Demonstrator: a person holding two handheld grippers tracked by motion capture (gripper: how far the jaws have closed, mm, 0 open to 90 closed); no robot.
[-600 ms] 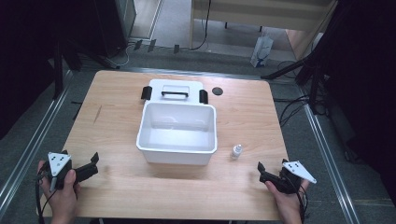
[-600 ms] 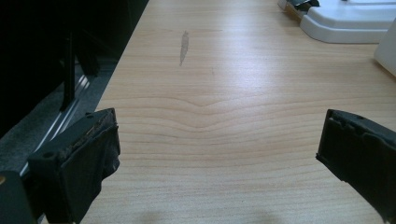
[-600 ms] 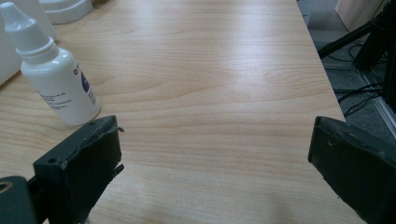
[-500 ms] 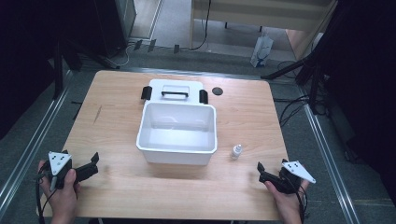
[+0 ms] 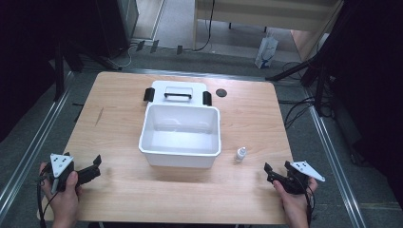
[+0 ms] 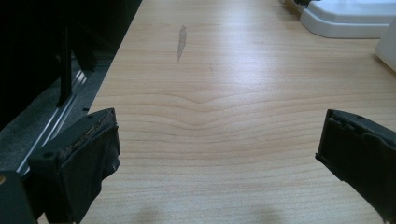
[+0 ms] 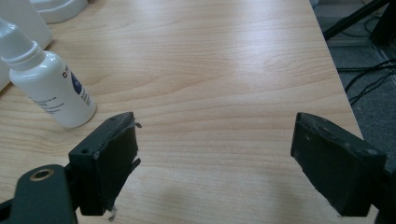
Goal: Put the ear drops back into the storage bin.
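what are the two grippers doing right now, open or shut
Left gripper: open, holding nothing, over bare table.
Right gripper: open, holding nothing, bottle just beyond its jaws.

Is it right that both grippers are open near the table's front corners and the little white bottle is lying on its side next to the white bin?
Not quite. The little white bottle stands upright beside the white bin, as the high view and the right gripper view show. The rest holds: the left gripper and right gripper are both open near the table's front corners.
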